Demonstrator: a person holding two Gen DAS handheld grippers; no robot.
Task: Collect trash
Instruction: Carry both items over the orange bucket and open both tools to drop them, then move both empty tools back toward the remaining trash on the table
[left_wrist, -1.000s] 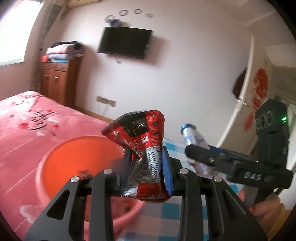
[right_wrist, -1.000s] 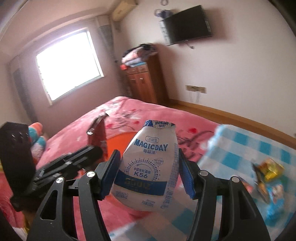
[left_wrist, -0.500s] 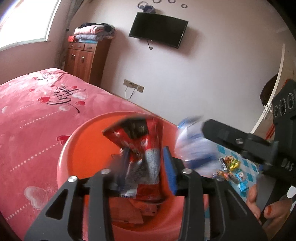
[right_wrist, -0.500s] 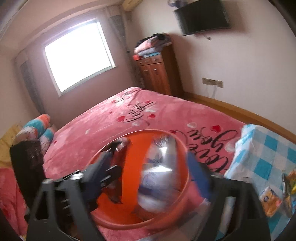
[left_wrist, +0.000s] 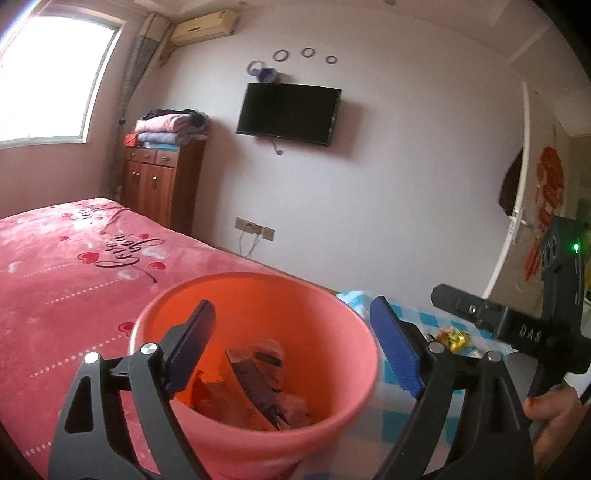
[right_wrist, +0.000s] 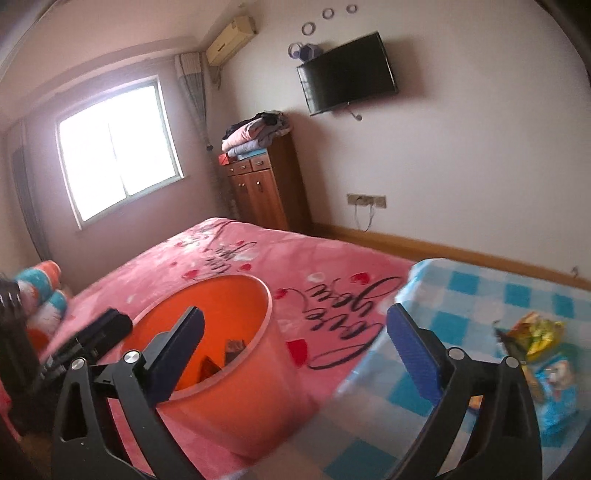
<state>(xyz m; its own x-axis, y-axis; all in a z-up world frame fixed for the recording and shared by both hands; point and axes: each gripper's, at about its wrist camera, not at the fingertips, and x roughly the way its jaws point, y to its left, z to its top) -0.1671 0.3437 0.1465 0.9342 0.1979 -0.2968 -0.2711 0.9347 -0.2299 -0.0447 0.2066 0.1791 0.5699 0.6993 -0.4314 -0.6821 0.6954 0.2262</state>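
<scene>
Jaws apart, empty, on left gripper (left_wrist: 295, 347) and right gripper (right_wrist: 295, 347).
Crumpled wrappers (left_wrist: 255, 391) lie in orange bucket (left_wrist: 332, 417) on bed (right_wrist: 295, 254) edge; bedspread script reads "Love you"; right gripper body marked "DAS".

An orange plastic bucket (left_wrist: 255, 295) stands upright on the pink bedspread, holding crumpled wrappers (left_wrist: 255, 391) (red, dark and pale ones, heaped at the bottom). More bright snack packets (right_wrist: 543, 332) lie on the blue-checked cloth beside the bed.
</scene>
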